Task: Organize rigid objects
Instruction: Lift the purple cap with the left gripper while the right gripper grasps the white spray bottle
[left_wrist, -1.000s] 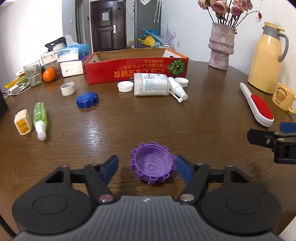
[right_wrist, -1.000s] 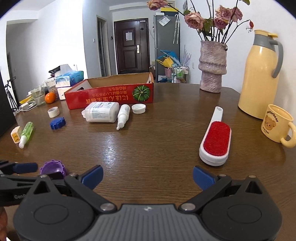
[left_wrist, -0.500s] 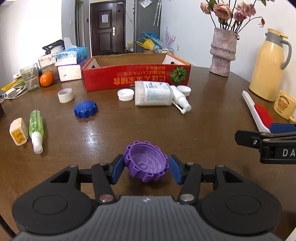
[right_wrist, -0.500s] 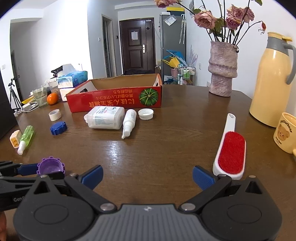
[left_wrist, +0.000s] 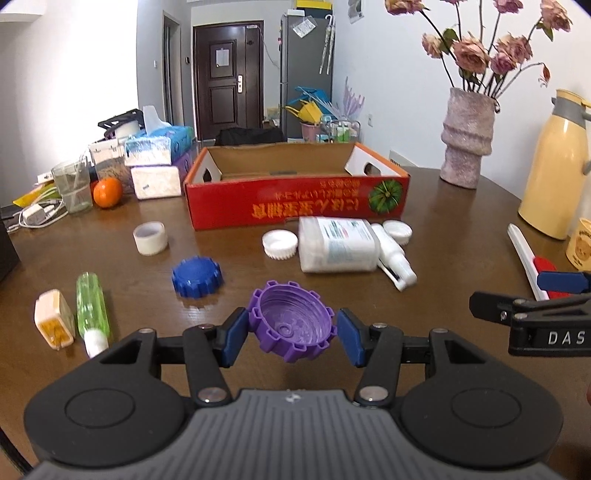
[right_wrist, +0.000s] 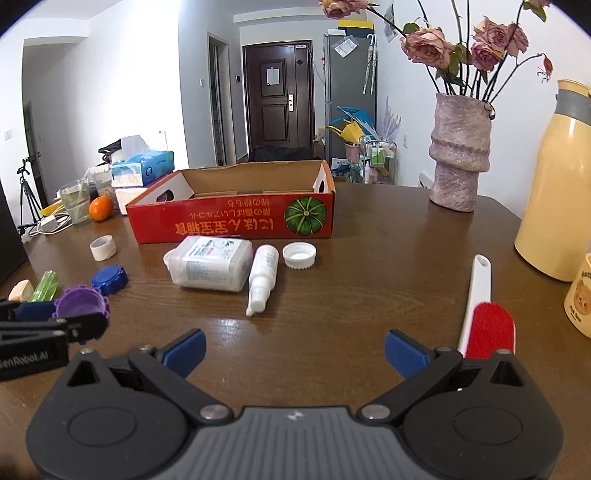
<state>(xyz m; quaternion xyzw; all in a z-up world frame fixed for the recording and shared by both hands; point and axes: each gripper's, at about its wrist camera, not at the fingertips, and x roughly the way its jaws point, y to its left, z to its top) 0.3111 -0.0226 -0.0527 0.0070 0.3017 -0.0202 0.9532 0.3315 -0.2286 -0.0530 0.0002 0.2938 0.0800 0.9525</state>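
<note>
lifted off the table, purple cap (left_wrist: 291, 326) sits clamped in left claw (left_wrist: 291, 334).

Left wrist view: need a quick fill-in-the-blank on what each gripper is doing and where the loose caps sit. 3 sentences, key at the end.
1. The left gripper has its jaws closed on the ____ cap, lifted off the table.
2. The right gripper has its jaws ____, with nothing between them.
3. The blue cap lies on the table in front of the ____ cardboard box.

Missing words: purple; open; red
</note>
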